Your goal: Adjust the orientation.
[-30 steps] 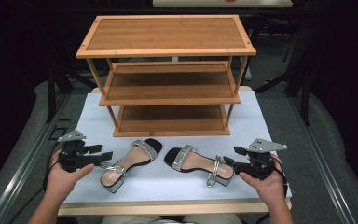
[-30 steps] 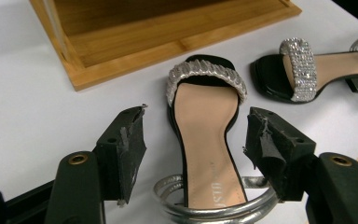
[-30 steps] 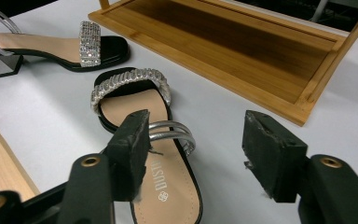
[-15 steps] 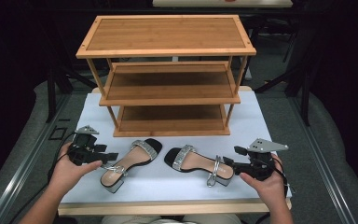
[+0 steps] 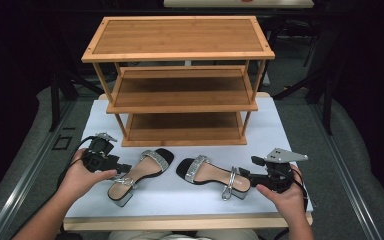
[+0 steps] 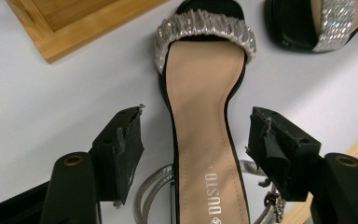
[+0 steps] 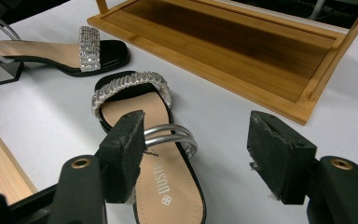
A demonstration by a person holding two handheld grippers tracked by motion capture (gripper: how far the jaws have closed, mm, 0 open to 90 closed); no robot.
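Note:
Two black sandals with glittering silver straps lie on the white board in front of a wooden rack [image 5: 180, 40]. My left gripper [image 5: 124, 169] is at the heel end of the left sandal [image 5: 142, 172]. In the left gripper view the gripper [image 6: 196, 119] is open, its jaws just widened, with the sandal's tan insole [image 6: 200, 140] between them, untouched. My right gripper [image 5: 243, 173] is at the heel of the right sandal [image 5: 207, 172]. The right gripper [image 7: 198, 119] is open, its jaws just opening, with the left one over the sandal [image 7: 163, 182] by the ankle strap.
The three-tier rack's bottom shelf [image 7: 223, 51] stands just beyond both sandals, its shelves bare. The white board [image 5: 180, 200] ends close behind the heels at a wooden table edge. Dark floor and metal rails flank the table.
My left gripper has moved right and a little forward to the left sandal's heel. The right hand has stayed where it was. Both sandals lie unmoved.

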